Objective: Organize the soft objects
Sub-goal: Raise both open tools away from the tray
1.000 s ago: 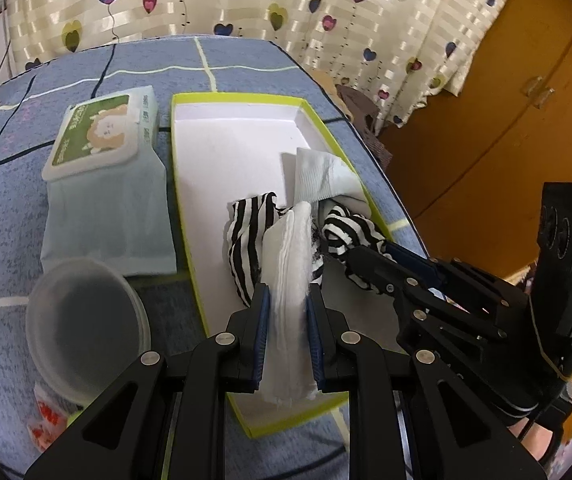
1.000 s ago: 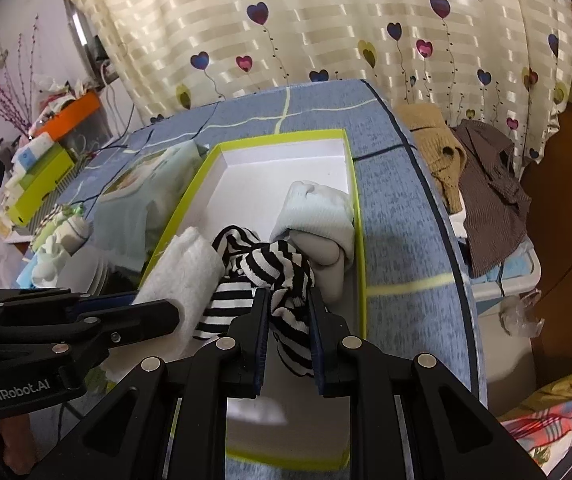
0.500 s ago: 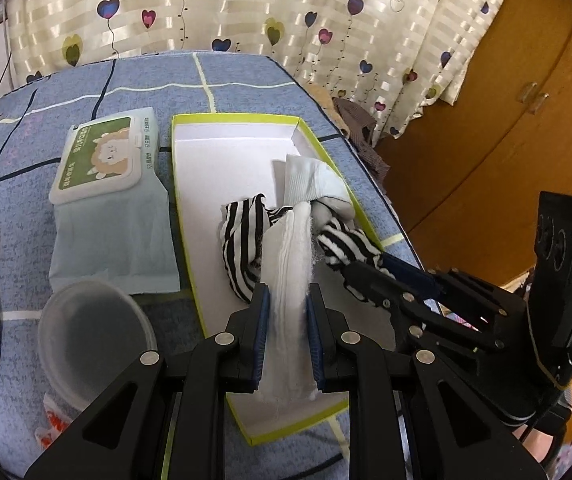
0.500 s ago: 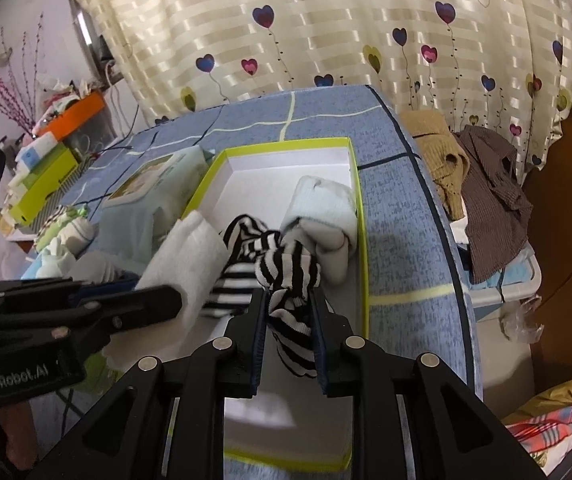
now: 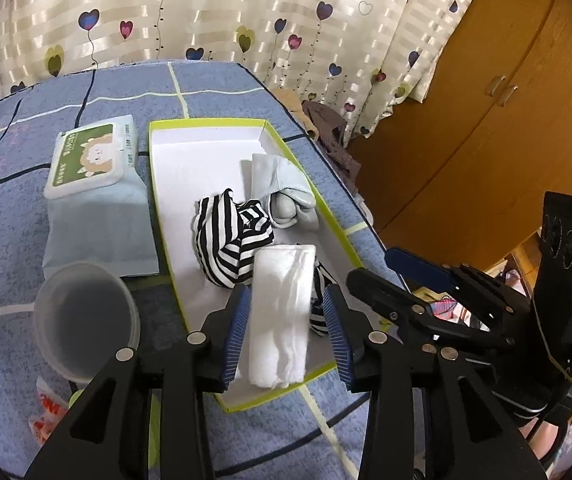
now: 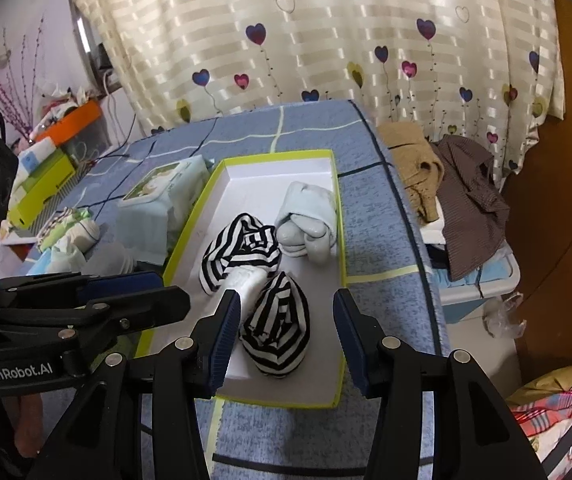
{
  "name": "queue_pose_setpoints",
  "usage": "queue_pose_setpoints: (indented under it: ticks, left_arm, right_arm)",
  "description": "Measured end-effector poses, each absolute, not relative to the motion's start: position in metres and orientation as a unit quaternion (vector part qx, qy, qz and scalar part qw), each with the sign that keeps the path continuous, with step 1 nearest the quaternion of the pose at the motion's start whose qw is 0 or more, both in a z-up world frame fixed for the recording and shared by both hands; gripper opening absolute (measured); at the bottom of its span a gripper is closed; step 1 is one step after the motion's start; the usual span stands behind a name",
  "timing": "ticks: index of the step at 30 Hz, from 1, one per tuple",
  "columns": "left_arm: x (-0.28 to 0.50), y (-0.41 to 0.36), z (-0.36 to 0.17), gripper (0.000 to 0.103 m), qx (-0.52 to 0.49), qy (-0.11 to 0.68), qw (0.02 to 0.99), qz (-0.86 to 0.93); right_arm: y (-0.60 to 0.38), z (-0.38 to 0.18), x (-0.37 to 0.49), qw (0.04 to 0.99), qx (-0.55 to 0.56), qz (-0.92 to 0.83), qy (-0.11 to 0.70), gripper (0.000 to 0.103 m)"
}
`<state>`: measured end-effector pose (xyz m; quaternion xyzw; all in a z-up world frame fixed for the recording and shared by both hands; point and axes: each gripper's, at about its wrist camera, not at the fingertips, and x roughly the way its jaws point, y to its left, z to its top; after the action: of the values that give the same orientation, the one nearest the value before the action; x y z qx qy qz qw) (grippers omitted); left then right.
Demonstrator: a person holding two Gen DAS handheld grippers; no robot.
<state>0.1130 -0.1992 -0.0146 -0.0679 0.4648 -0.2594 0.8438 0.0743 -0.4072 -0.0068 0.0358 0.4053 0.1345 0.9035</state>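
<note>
Left wrist view: the left gripper (image 5: pixel 287 322) is opening, its pads clear of the white rolled cloth (image 5: pixel 282 312) that lies between them at the near end of the green-rimmed tray (image 5: pixel 158 216).

Right wrist view: the right gripper (image 6: pixel 286 326) is opening too, around a striped sock (image 6: pixel 278 324) lying in the same tray (image 6: pixel 339 280), untouched.

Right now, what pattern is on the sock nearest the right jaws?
Black and white stripes on the sock; the right wrist view shows it best.
</note>
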Motion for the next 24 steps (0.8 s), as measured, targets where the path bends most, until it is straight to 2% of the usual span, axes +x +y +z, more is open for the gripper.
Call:
queue_pose_setpoints:
  ticks: [20, 24]
  left_arm:
    - [0.058, -0.142, 0.027, 0.04, -0.087, 0.397, 0.874, -0.268]
    - [0.049, -0.13, 0.03, 0.04, -0.091, 0.391, 0.879, -0.257]
  right_arm:
    - [-0.365, 0.046, 0.018, 0.921, 0.008, 0.149, 0.361, 0.055]
    - [-0.355, 0.051, 0.009, 0.922, 0.007, 0.154, 0.355, 0.059]
